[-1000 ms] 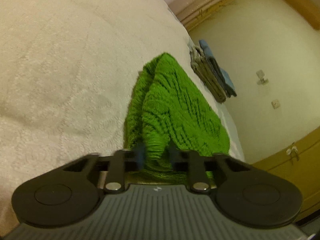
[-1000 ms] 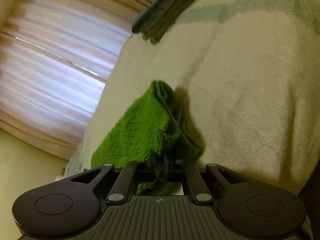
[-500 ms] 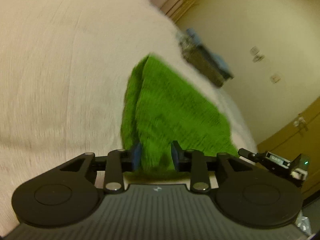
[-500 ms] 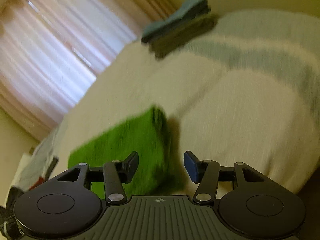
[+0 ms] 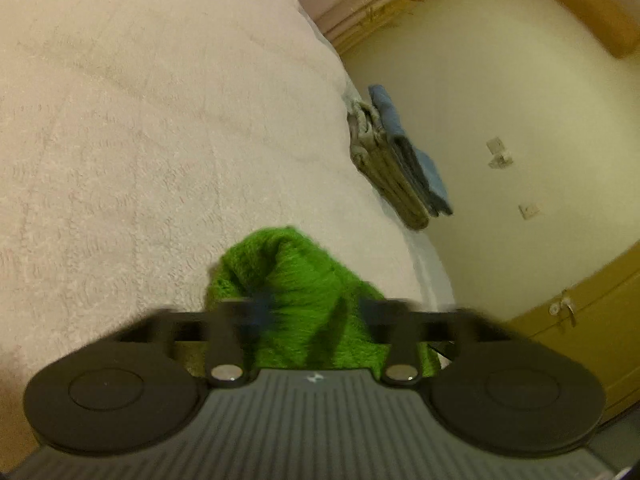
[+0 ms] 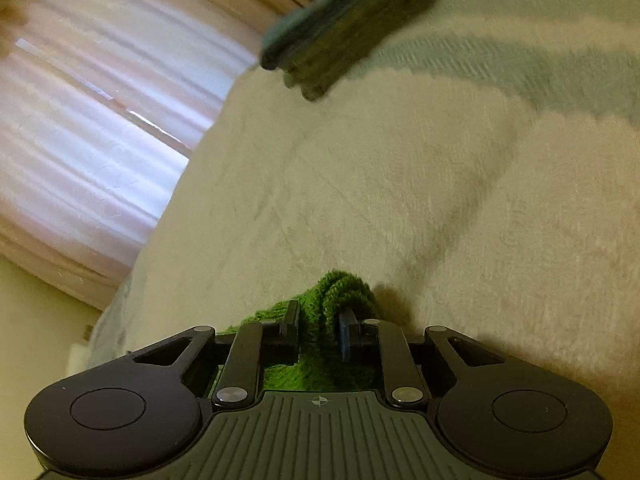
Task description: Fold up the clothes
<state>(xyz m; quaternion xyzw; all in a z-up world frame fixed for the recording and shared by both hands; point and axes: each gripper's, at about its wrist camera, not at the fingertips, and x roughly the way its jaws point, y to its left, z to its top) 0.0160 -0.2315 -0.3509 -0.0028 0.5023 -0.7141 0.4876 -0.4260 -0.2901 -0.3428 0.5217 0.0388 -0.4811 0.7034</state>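
Note:
A bright green knitted garment (image 5: 304, 280) lies folded on the cream bedspread (image 5: 140, 140). My left gripper (image 5: 308, 312) is open, its fingers blurred, with a thick bunch of the green knit between them. In the right wrist view the same garment (image 6: 336, 292) shows only as a bunched end. My right gripper (image 6: 320, 332) has its jaws partly closed around that end, with green knit filling the gap; I cannot tell if the pads press it.
A stack of folded clothes, olive below and blue on top (image 5: 400, 160), sits at the bed's far edge; it also shows in the right wrist view (image 6: 344, 28). A yellow wall with sockets (image 5: 500, 152), a wooden cupboard (image 5: 580, 320) and pale curtains (image 6: 80, 140) surround the bed.
My right gripper opened wide half a second ago and has narrowed again around the garment's end. My left gripper's jaws have spread wider. Both have moved closer over the garment.

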